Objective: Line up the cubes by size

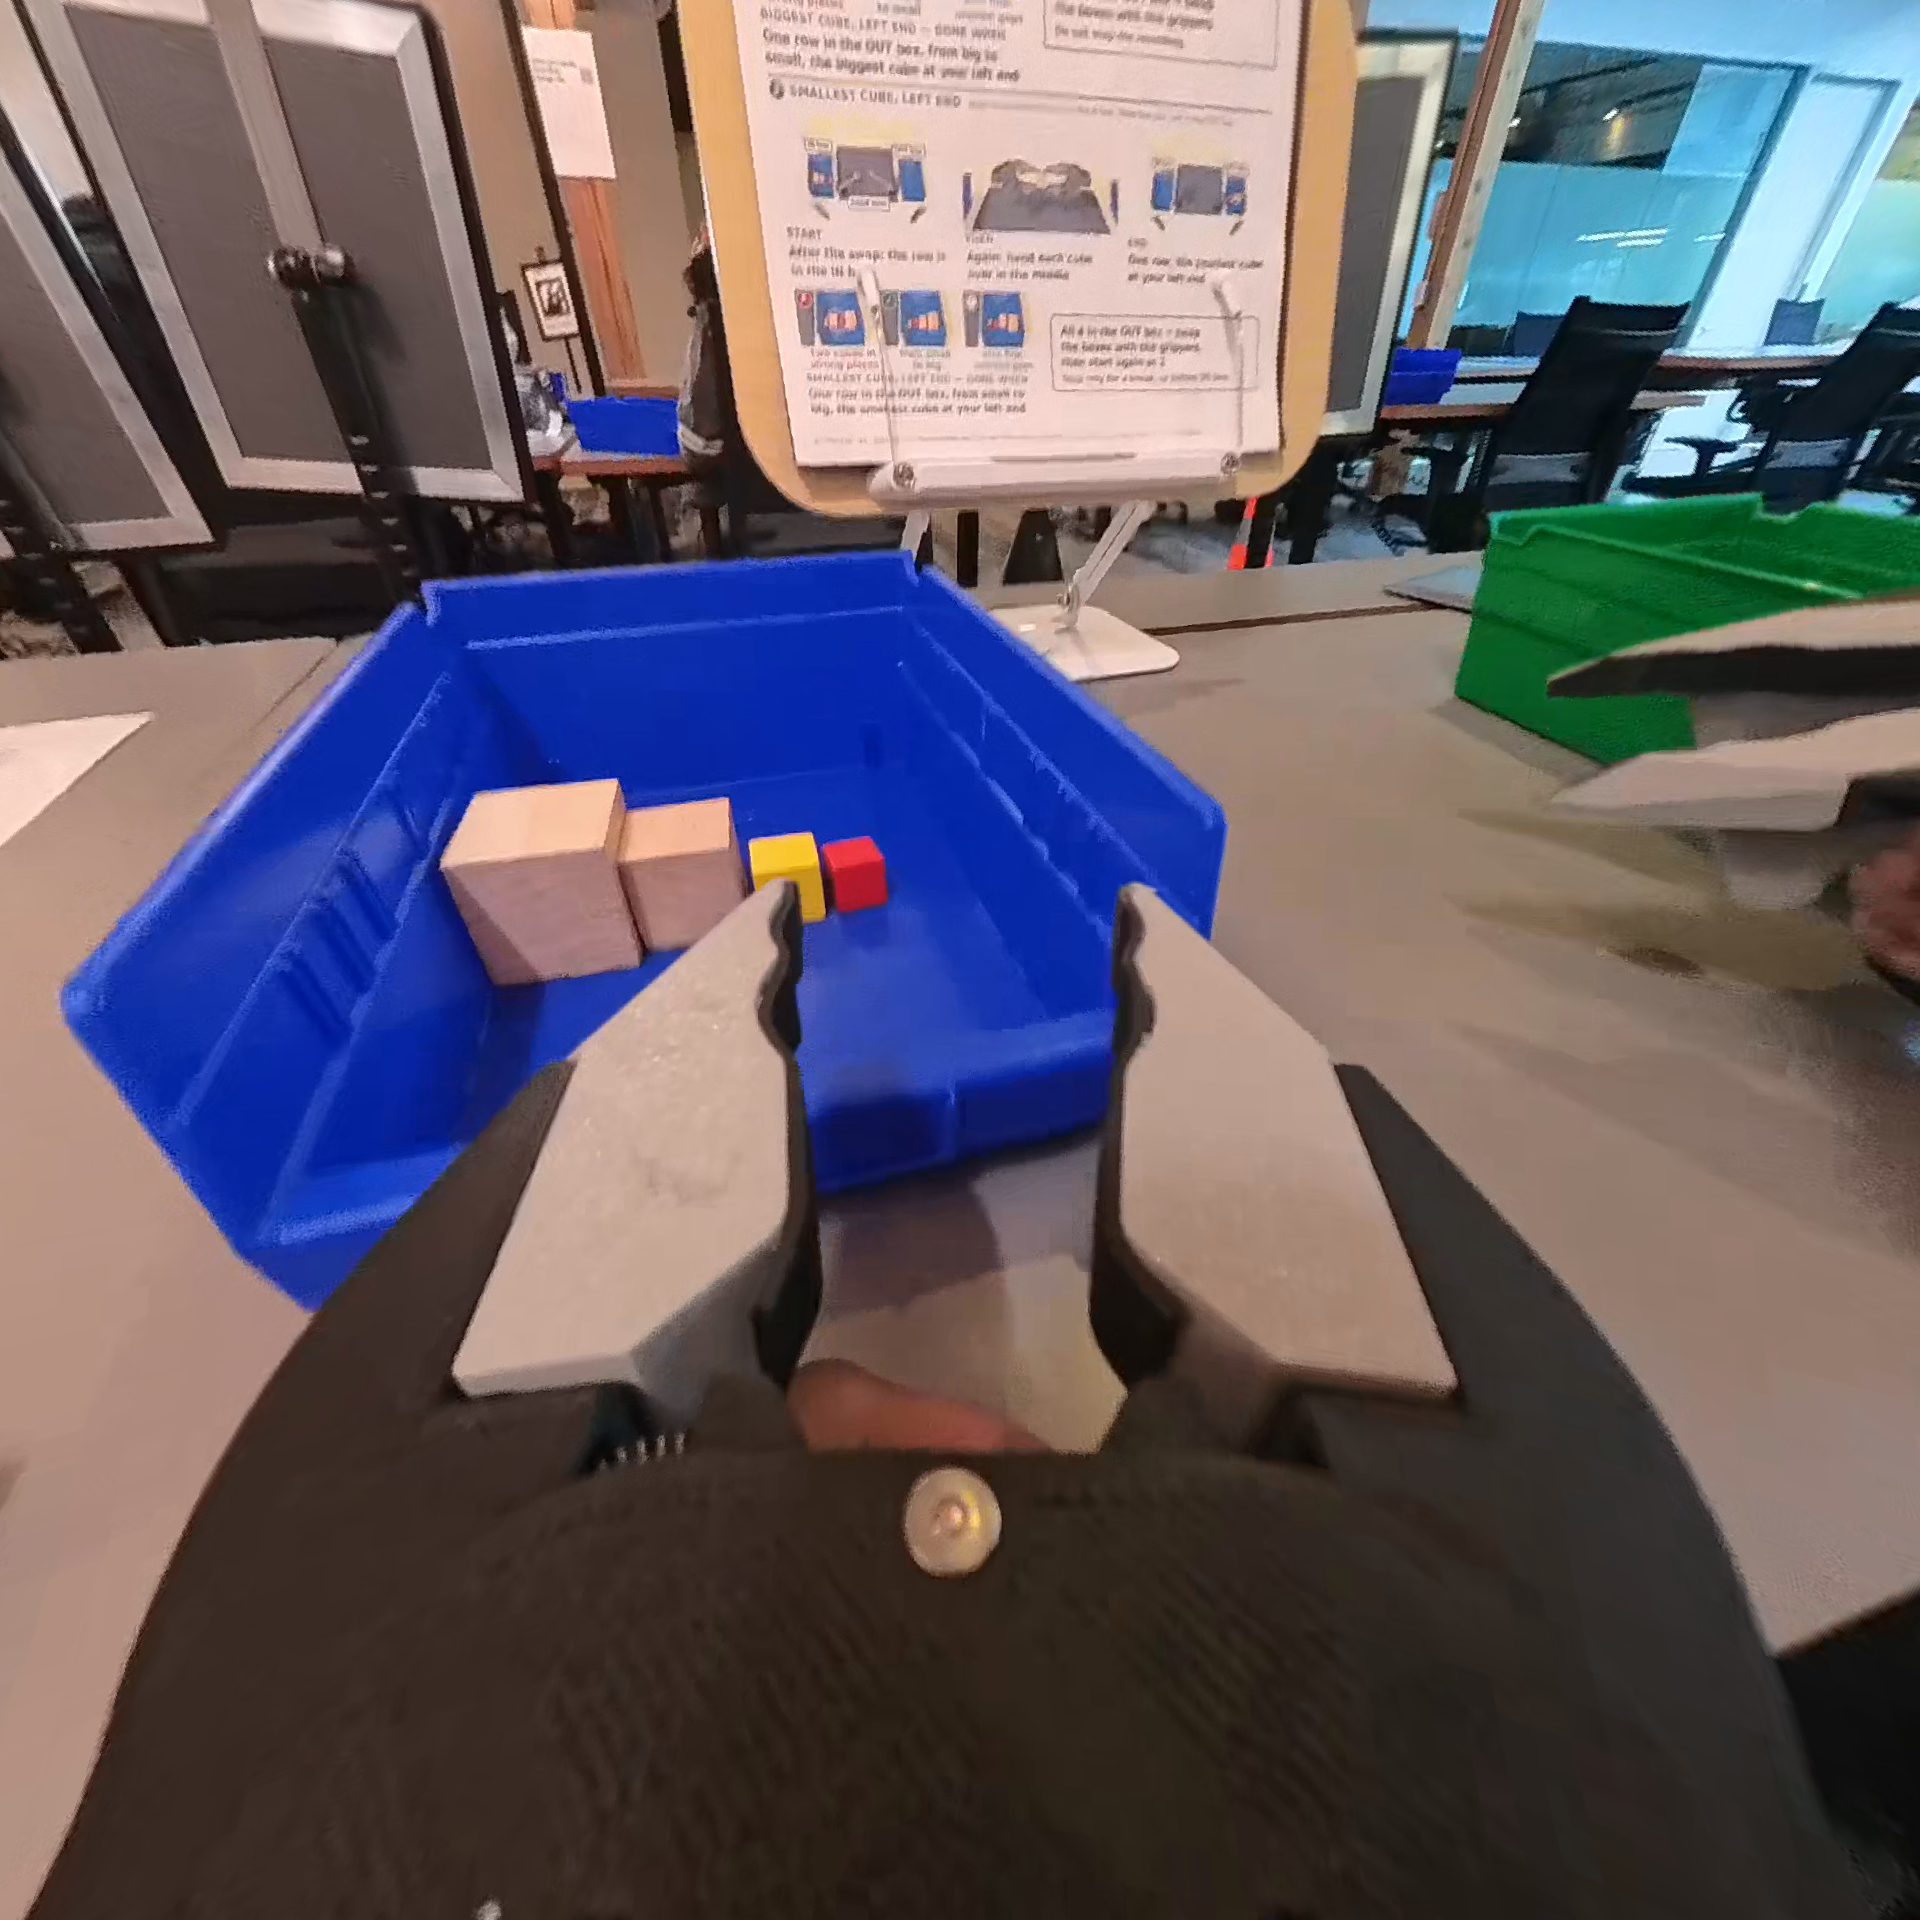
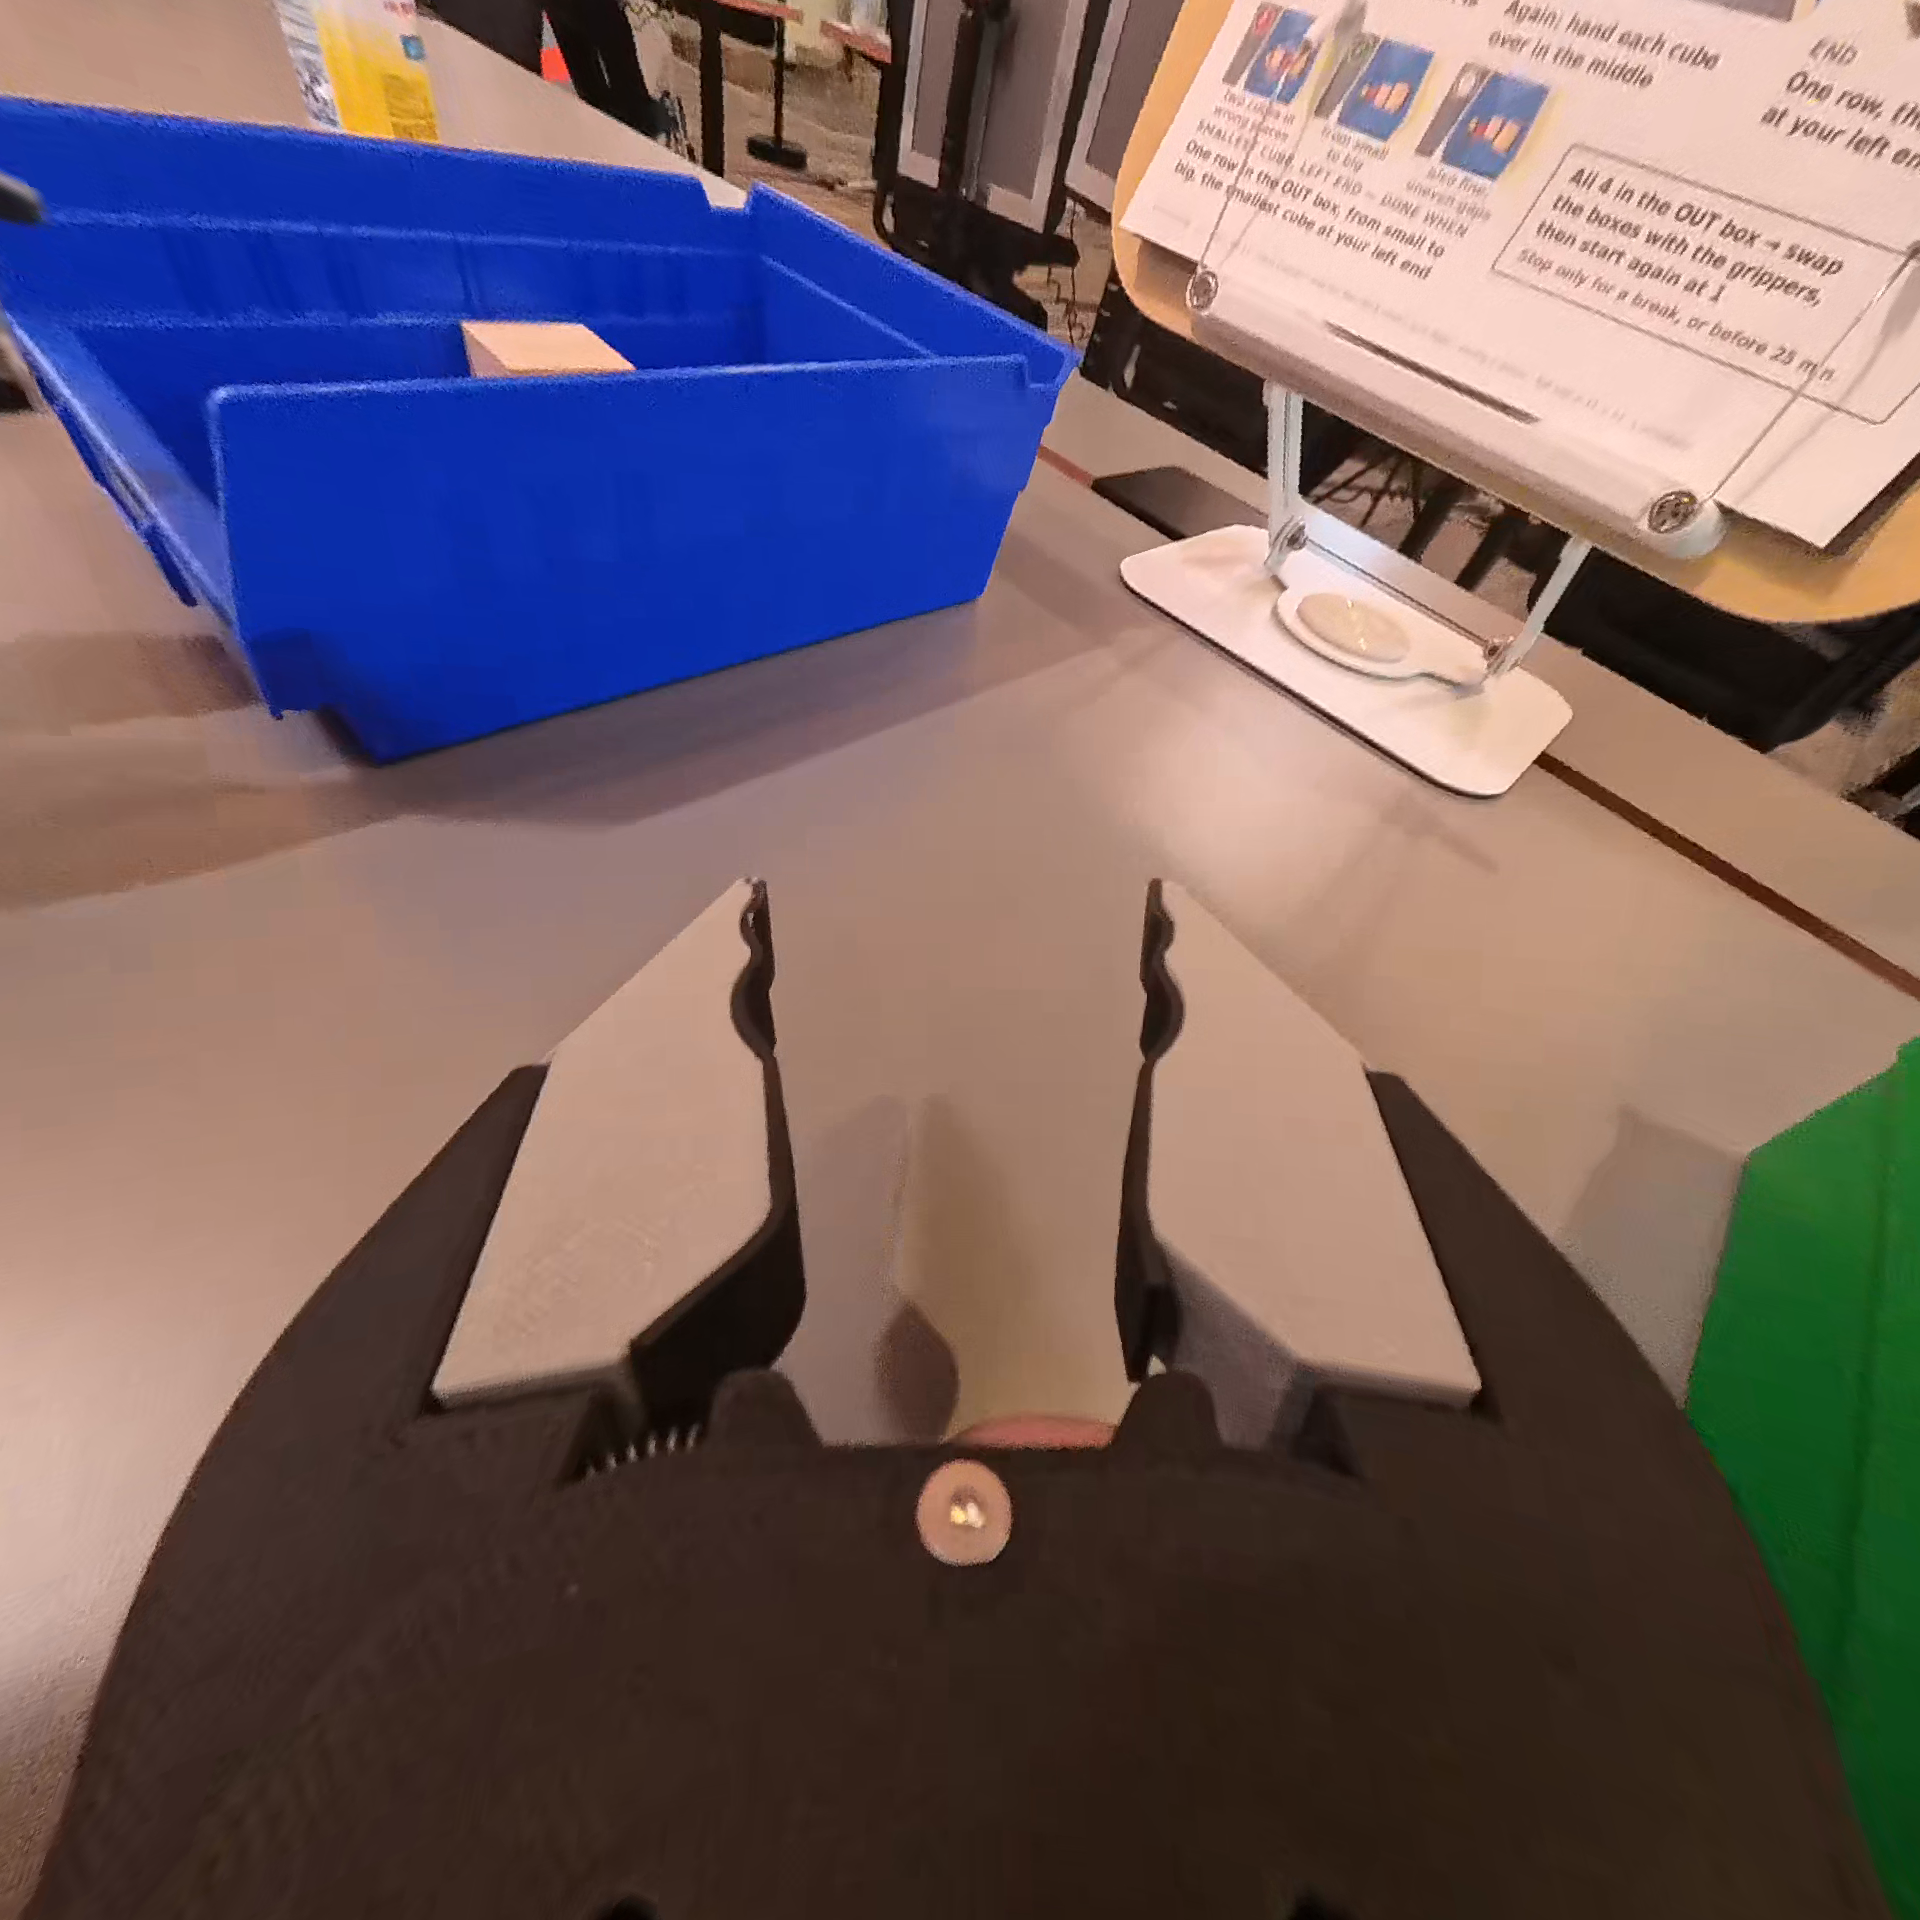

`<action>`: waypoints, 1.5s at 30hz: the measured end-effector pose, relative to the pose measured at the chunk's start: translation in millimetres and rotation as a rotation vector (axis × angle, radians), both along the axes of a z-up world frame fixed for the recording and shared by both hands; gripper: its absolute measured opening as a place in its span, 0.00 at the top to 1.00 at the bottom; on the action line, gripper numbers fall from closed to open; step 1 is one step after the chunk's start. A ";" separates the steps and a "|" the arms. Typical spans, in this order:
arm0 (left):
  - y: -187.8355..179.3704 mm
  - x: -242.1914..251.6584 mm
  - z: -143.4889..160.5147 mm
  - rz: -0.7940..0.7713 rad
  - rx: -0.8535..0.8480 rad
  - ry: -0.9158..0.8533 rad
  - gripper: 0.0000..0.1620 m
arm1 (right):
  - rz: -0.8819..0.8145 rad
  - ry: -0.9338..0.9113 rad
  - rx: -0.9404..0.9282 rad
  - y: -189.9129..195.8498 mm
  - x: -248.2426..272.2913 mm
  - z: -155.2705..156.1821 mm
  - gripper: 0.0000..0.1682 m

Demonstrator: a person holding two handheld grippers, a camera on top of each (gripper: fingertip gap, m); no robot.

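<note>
A blue bin (image 1: 1132, 748) sits on the grey table. Inside it stand a large wooden cube (image 1: 540, 883), a smaller wooden cube (image 1: 681, 873), a yellow cube (image 1: 790, 868) and a red cube (image 1: 854, 871), in a row from left to right. My left gripper (image 1: 956, 914) is open and empty, above the bin's near wall. My right gripper (image 2: 956, 904) is open and empty over bare table right of the bin (image 2: 623, 540); it also shows at the right edge of the left wrist view (image 1: 1704, 738). Only a wooden cube's top (image 2: 545, 348) shows over the bin wall there.
A green bin (image 1: 1662, 613) stands at the right, close to my right gripper (image 2: 1829, 1455). An instruction sheet on a white stand (image 1: 1039, 229) rises behind the blue bin; its base plate (image 2: 1351, 644) lies on the table. A white paper (image 1: 52, 758) lies at the far left.
</note>
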State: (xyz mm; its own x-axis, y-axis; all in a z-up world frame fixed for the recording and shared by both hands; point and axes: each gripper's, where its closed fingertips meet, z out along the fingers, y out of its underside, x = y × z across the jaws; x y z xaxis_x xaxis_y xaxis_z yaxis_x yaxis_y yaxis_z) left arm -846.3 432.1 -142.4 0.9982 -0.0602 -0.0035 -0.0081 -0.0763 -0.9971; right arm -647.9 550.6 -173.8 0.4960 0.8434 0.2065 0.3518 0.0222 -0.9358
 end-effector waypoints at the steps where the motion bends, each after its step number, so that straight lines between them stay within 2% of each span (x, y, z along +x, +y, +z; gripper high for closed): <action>1: 4.0 0.1 7.8 -0.005 0.014 0.001 0.64 | 0.002 0.013 0.003 -1.5 0.4 2.5 0.59; 7: 12.8 -1.2 63.4 -0.026 0.110 0.015 0.64 | -0.020 0.026 0.014 -4.4 1.3 8.6 0.59; 11: 22.4 -0.2 89.0 -0.064 0.141 -0.069 0.66 | -0.027 0.051 0.006 -3.0 5.2 14.8 0.59; 16: 47.1 16.4 90.7 -0.089 0.067 -0.008 0.63 | -0.100 0.076 0.127 8.5 23.6 38.3 0.60; 19: 53.3 7.3 91.2 0.006 0.060 0.066 0.63 | -0.075 0.106 0.051 5.2 35.2 58.0 0.60; 22: 44.8 -14.2 93.7 0.140 0.032 0.206 0.59 | -0.120 0.076 0.088 -2.3 62.8 91.9 0.60; 24: 34.8 -30.7 103.2 0.221 0.046 0.247 0.59 | -0.149 0.019 0.104 -10.0 81.3 109.4 0.59; 26: 27.3 -46.3 110.5 0.276 0.048 0.244 0.60 | -0.104 0.009 0.050 -27.4 87.5 121.1 0.58; 30: 25.1 -44.9 107.2 0.169 0.041 0.133 0.64 | -0.024 0.001 -0.002 -53.7 92.6 136.2 0.56; 37: 46.9 -3.3 84.6 0.035 -0.012 0.206 0.67 | -0.125 -0.038 0.029 -39.9 115.7 139.3 0.56; 40: 47.9 28.8 96.4 -0.045 0.051 0.193 0.67 | -0.151 0.032 0.069 -35.2 118.3 149.9 0.58; 43: 45.8 26.4 110.1 0.029 0.108 0.222 0.67 | -0.195 0.071 0.084 -25.5 125.0 150.5 0.57; 45: 44.4 23.0 106.3 0.050 0.090 0.268 0.68 | -0.235 0.099 0.076 -16.3 132.7 150.9 0.54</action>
